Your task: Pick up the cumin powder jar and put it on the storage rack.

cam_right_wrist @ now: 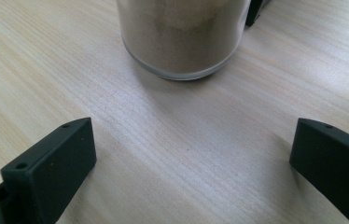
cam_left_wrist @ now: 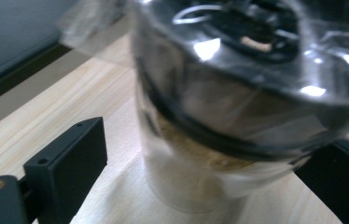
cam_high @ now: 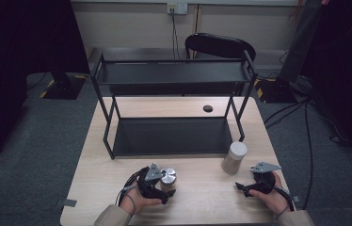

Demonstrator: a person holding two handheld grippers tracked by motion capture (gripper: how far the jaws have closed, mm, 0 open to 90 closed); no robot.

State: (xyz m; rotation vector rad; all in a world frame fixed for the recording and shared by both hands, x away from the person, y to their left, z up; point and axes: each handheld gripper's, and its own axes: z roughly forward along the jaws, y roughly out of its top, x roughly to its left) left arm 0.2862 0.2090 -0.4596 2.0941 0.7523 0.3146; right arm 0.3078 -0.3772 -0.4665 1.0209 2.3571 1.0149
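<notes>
A clear jar with a shiny metal lid [cam_high: 168, 177] stands on the wooden table [cam_high: 202, 202] near its front edge. My left gripper [cam_high: 166, 187] is open, with one jaw on each side of this jar. In the left gripper view the jar [cam_left_wrist: 219, 112] holds a tan powder and stands between the jaws of the left gripper [cam_left_wrist: 210, 149], with a gap at the left jaw. A second jar with a pale lid [cam_high: 234, 157] stands further right. My right gripper [cam_high: 245, 187] is open and empty, and in the right gripper view its jaws [cam_right_wrist: 200, 135] point at this brown-filled jar [cam_right_wrist: 182, 37], a short way off.
A black two-tier metal rack [cam_high: 172, 136] takes up the middle of the table, its upper shelf [cam_high: 172, 73] bare. A round cable hole [cam_high: 207, 108] sits behind it. A black chair [cam_high: 220, 46] stands beyond the table, and cables [cam_high: 306, 122] run over the floor at the right.
</notes>
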